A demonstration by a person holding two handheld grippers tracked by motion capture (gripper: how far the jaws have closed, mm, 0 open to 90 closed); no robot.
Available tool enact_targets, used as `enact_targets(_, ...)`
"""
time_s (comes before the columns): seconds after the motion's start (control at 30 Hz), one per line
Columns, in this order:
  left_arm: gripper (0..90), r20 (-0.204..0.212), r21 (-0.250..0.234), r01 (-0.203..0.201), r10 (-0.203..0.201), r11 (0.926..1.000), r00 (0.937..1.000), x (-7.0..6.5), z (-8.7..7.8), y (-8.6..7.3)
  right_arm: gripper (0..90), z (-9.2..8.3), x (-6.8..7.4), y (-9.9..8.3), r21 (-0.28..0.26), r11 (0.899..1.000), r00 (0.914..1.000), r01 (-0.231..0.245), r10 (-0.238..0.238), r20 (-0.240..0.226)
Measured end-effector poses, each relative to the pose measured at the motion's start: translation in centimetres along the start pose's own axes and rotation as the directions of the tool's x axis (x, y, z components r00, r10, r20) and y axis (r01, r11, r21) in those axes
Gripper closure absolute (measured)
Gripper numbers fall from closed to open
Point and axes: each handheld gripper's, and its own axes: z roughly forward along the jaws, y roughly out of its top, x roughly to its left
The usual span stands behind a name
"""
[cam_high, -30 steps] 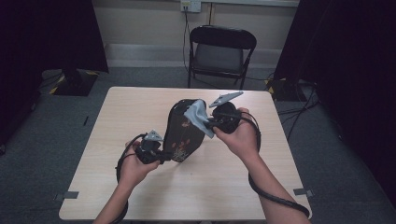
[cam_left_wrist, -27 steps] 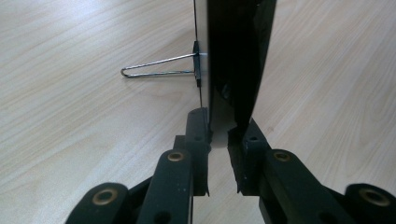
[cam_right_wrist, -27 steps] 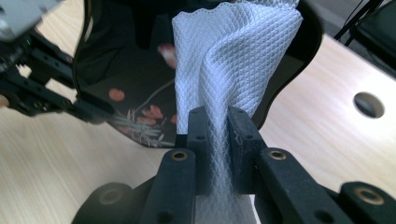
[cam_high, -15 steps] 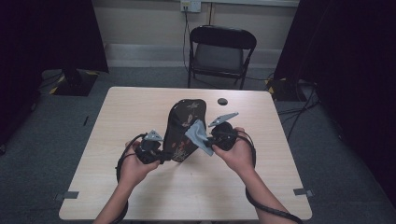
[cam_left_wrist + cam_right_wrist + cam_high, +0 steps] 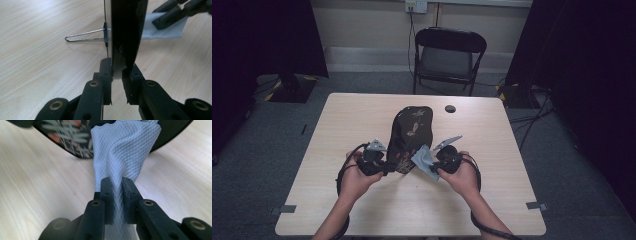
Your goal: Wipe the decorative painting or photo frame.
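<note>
Down has come my right hand since the earlier frame, from up beside the top of the dark board to low over the bench (image 5: 362,120), so the white cloth now sits by the board's lower edge instead of high on its face; my left hand has kept its place.

Between my two tools the dark floral board (image 5: 410,135) stands propped on the bench, leaning away from me, its patterned face toward my right tool. A thin wire stand (image 5: 82,37) juts from its back edge, on the left in the left tool view, resting on the wood.

My left tool (image 5: 382,167) pinches the board's near bottom corner, jaws pressed on either side of its thin edge (image 5: 117,67).

My right tool (image 5: 432,167) is pressed together on a white waffle-textured cloth (image 5: 125,152), which fans up out of the jaws and touches the board's lower rim just ahead of them.

Well beyond both tools, past the board's top, a small dark round thing (image 5: 450,108) lies on the bench.
</note>
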Motion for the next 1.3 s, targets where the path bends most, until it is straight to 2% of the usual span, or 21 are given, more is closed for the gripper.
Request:
enact_targets(0.2,78.5,-0.003,0.005,0.003,-0.003,1.0,1.0,0.0,0.0,0.0,81.1,1.5,-0.1,-1.3,0.044,0.999,0.9998,-0.013,0.013,-0.012)
enact_targets(0.4,78.5,-0.004,0.008,0.005,-0.005,1.0,1.0,-0.1,0.0,0.0,81.1,1.5,-0.1,-1.7,0.062,0.998,1.0,-0.009,0.009,-0.003)
enact_targets(0.5,78.5,-0.002,0.002,0.002,-0.002,1.0,1.0,0.0,0.0,0.0,81.1,0.5,-0.2,-1.4,0.043,0.999,1.0,-0.005,0.005,0.005)
enact_targets(0.53,78.5,-0.002,0.004,0.002,-0.002,1.0,1.0,0.0,0.0,0.0,81.1,-0.8,-0.4,-0.7,0.015,1.0,0.9999,0.0,0.0,0.014)
enact_targets(0.67,78.5,-0.002,0.003,0.002,-0.002,1.0,1.0,-0.1,0.0,0.0,81.1,-2.9,-0.5,0.3,-0.024,1.0,0.9994,0.011,-0.01,0.033)
enact_targets(0.7,78.5,-0.004,0.007,0.004,-0.004,1.0,1.0,-0.1,0.0,0.0,81.1,-4.4,-0.6,1.2,-0.054,0.998,0.999,0.016,-0.014,0.043)
enact_targets(0.73,78.5,-0.004,0.007,0.004,-0.004,1.0,1.0,-0.1,0.0,0.0,81.1,-4.4,-0.6,1.2,-0.054,0.998,0.999,0.016,-0.014,0.043)
enact_targets(0.87,78.5,-0.003,0.004,0.003,-0.003,1.0,1.0,-0.1,0.0,0.0,81.1,-7.3,-0.6,3.5,-0.127,0.991,0.9977,0.036,-0.028,0.061)
enact_targets(1.0,78.5,-0.003,0.003,0.001,-0.001,1.0,1.0,-0.1,0.0,0.0,81.1,-9.8,0.0,5.5,-0.204,0.978,0.9976,0.051,-0.041,0.056)
enact_targets(1.17,78.5,-0.001,0.005,0.001,-0.001,1.0,1.0,0.0,0.0,0.1,81.1,-10.6,1.0,6.9,-0.237,0.968,0.9958,0.08,-0.068,0.061)
enact_targets(1.3,78.5,-0.001,0.001,0.001,-0.001,1.0,1.0,0.0,0.1,0.1,81.0,-10.2,1.3,7.0,-0.232,0.969,0.9958,0.083,-0.072,0.058)
